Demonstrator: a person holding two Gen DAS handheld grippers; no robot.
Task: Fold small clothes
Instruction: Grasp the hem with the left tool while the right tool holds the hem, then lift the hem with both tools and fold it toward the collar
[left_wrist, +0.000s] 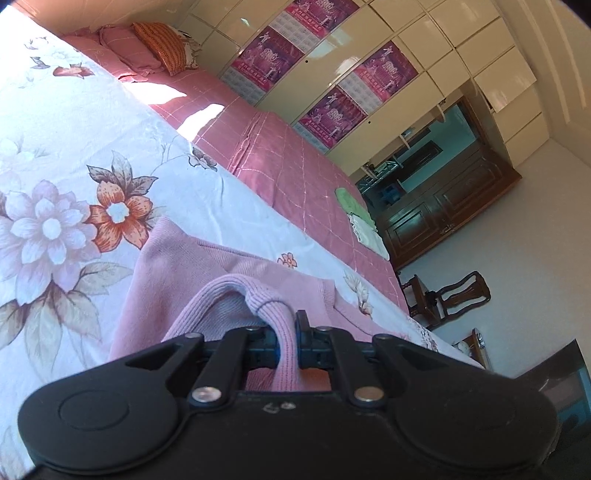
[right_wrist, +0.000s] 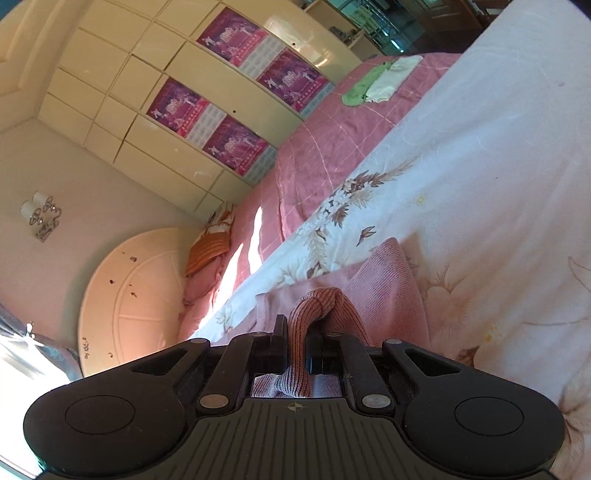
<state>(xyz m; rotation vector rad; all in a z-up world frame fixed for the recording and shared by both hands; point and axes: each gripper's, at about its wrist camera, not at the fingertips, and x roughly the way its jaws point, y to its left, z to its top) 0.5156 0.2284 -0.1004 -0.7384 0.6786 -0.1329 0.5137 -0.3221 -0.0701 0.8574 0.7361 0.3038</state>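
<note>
Pink sweater (left_wrist: 229, 280) pinched in both hand-held grippers.

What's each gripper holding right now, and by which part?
Both hold the pink knit sweater. The left gripper pinches a bunched ribbed edge; the right gripper pinches another ribbed edge. Which edges cannot be told.

A home bedroom: bed (left_wrist: 295, 166) (pillows (left_wrist: 147, 48) atop), cream wardrobe (right_wrist: 110, 74).
</note>
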